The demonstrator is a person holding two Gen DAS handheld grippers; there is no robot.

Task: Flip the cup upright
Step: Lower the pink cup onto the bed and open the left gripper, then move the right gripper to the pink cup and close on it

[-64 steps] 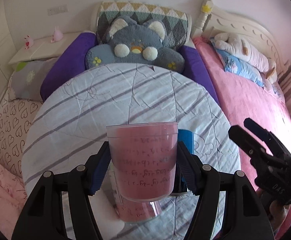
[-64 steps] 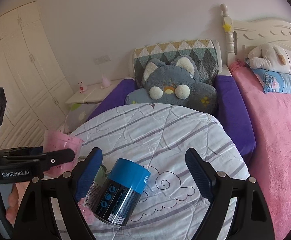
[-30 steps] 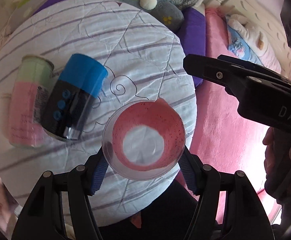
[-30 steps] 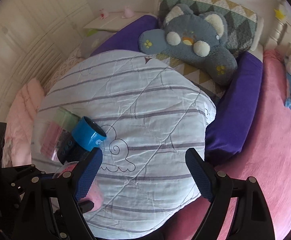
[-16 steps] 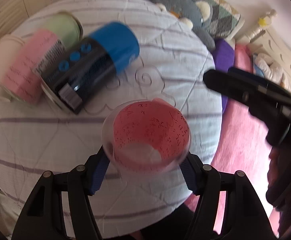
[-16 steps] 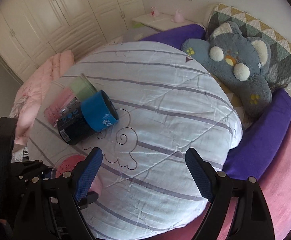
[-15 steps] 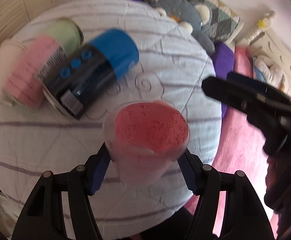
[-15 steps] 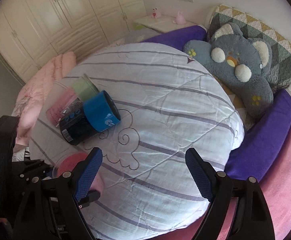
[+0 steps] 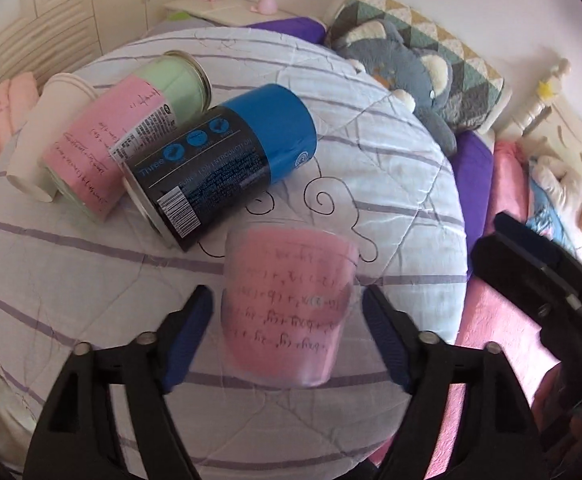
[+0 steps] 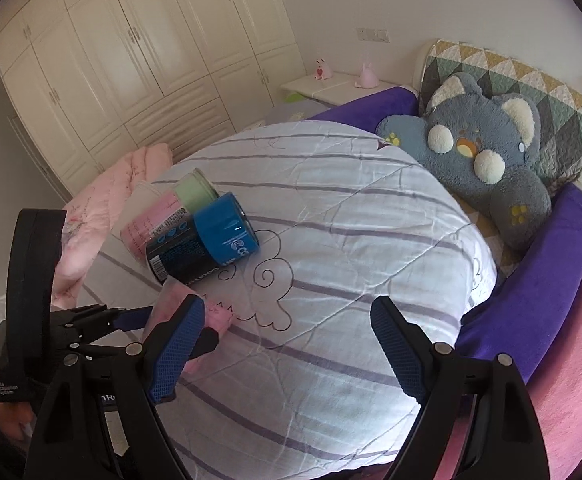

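Note:
The clear cup with a pink handwritten paper liner (image 9: pixel 287 312) stands rim up on the striped round cushion (image 9: pixel 91 320). It sits between the fingers of my left gripper (image 9: pixel 287 336), whose jaws stand apart from its sides, so the gripper is open. In the right wrist view the cup (image 10: pixel 211 312) shows partly behind the left gripper. My right gripper (image 10: pixel 283 344) is open and empty above the cushion's near right part (image 10: pixel 351 280).
A blue-and-black can (image 9: pixel 219 164) lies on its side behind the cup, beside a pink-and-green can (image 9: pixel 123 140) and a white paper cup (image 9: pixel 47 128). A grey plush (image 10: pixel 483 160) lies at the far edge. Pink bedding (image 9: pixel 491 320) is to the right.
The left gripper tipped the cup from mouth-toward-camera to upright, set it on the cushion, and its jaws opened off the cup. The right gripper drifted slightly.

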